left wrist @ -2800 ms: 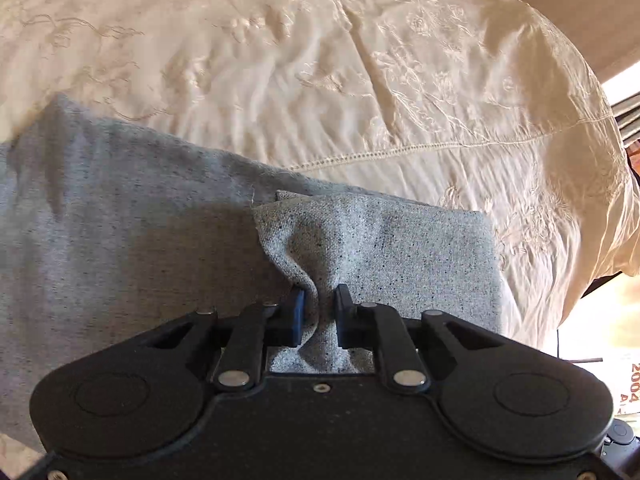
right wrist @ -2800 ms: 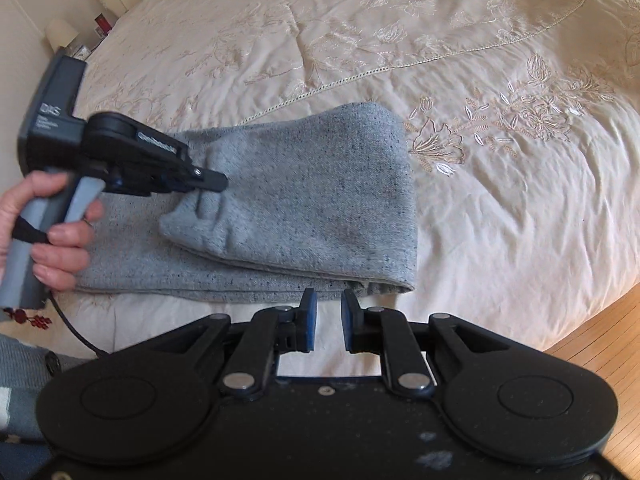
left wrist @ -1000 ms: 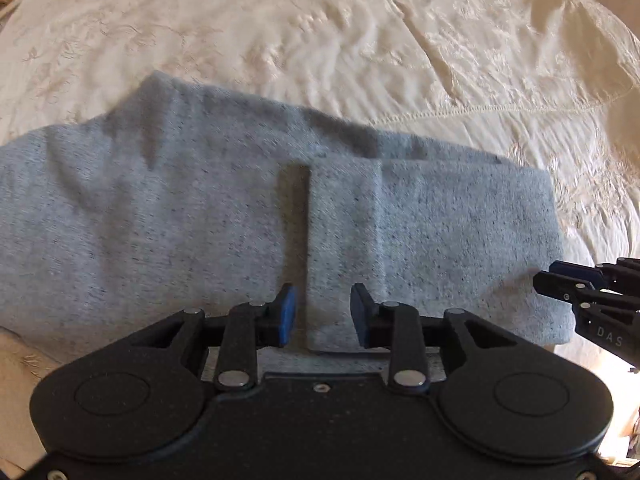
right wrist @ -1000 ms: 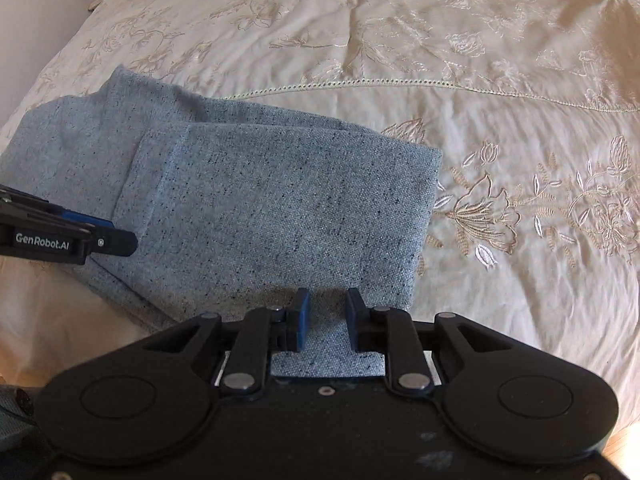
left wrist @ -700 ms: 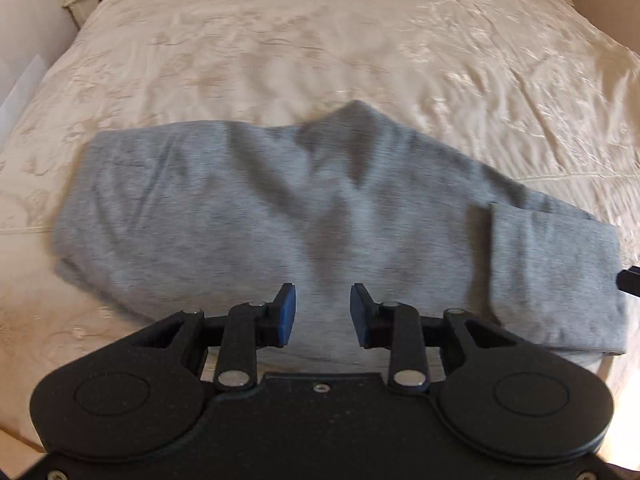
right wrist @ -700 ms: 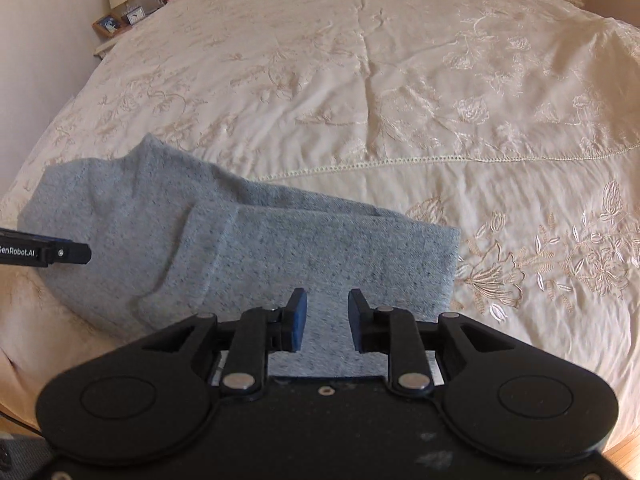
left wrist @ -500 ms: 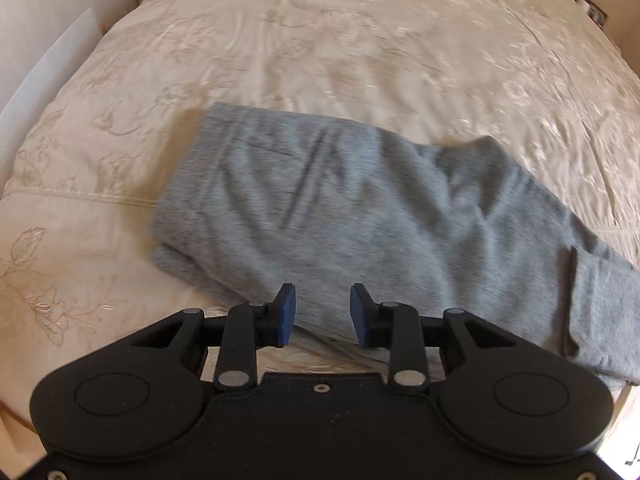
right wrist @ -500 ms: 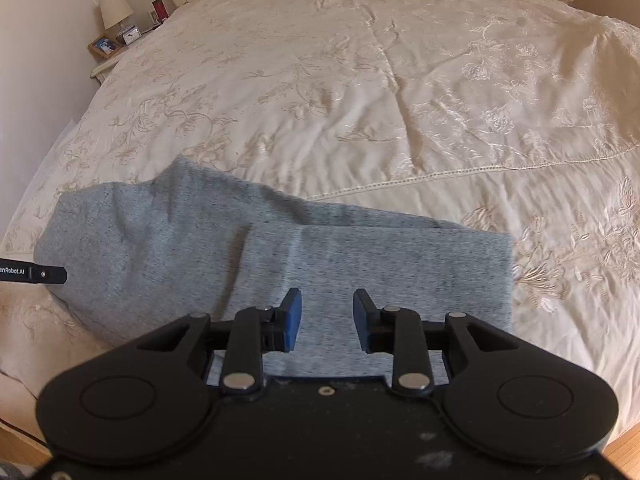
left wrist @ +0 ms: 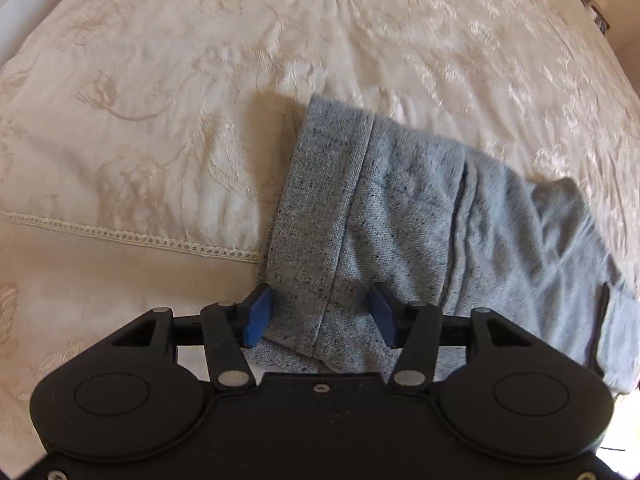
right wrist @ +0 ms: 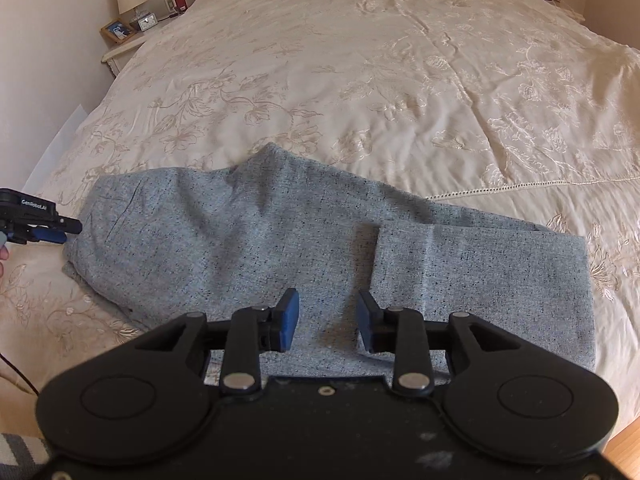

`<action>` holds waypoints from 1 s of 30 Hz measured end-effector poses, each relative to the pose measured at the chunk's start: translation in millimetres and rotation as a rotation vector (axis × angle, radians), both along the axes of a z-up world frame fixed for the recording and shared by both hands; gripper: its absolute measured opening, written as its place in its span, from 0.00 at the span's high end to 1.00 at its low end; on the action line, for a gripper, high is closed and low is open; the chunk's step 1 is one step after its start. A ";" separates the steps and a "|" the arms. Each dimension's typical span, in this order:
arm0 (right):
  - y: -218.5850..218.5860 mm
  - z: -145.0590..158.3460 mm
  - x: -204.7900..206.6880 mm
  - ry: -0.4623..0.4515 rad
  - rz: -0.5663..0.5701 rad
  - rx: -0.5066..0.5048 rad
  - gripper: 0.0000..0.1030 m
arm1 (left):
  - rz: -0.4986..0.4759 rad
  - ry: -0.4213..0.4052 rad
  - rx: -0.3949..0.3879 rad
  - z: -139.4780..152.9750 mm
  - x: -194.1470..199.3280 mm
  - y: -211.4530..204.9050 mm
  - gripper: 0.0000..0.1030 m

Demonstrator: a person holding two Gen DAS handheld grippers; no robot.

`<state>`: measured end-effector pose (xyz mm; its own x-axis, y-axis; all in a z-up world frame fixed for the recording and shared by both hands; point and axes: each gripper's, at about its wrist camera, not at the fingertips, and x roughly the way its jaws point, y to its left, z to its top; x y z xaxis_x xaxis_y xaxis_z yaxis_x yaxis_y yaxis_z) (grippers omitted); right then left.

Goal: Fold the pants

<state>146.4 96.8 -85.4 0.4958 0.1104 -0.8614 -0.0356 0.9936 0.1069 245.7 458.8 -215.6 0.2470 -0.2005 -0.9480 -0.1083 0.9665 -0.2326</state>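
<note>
With the left gripper [left wrist: 320, 318] open-jawed astride the waistband of the grey speckled knit pants [right wrist: 256, 240] and the right gripper [right wrist: 328, 320] open, gripping one layer could undo the fold.

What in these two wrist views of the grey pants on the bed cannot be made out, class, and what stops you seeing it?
- Near edge of the grey pants: hidden behind the right gripper body in the right wrist view.
- Waistband corner: hidden behind the left gripper body in the left wrist view.
- Framed photo on the nightstand: too small to read.
- Person's hand: cut off by the left edge, right wrist view.
</note>
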 end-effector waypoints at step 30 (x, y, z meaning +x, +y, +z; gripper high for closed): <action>2.0 -11.8 -6.2 0.108 -0.075 -0.006 0.66 | -0.089 -0.244 -0.095 89.0 -14.2 -51.1 0.63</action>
